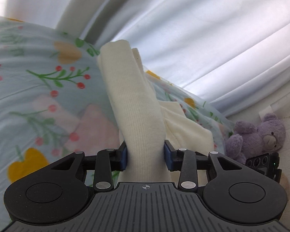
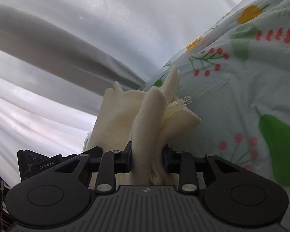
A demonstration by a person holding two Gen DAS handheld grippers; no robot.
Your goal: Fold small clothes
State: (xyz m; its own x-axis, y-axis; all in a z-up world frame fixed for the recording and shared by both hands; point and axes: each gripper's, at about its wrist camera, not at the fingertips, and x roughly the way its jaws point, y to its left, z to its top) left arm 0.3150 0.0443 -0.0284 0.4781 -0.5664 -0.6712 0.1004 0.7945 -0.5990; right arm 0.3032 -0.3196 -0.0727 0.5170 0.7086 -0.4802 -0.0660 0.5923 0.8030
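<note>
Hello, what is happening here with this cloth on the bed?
A person is folding a small cream garment over a floral bedsheet, using two handheld grippers. The left gripper has a bunched fold clamped between its jaws, and the right gripper pinches another bunched part. A purple teddy bear sits at the side, near a white curtain.

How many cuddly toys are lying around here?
1. A purple teddy bear sits at the right edge of the left wrist view, beside the floral bedspread. The right wrist view shows none; others may be hidden outside the frames.
</note>
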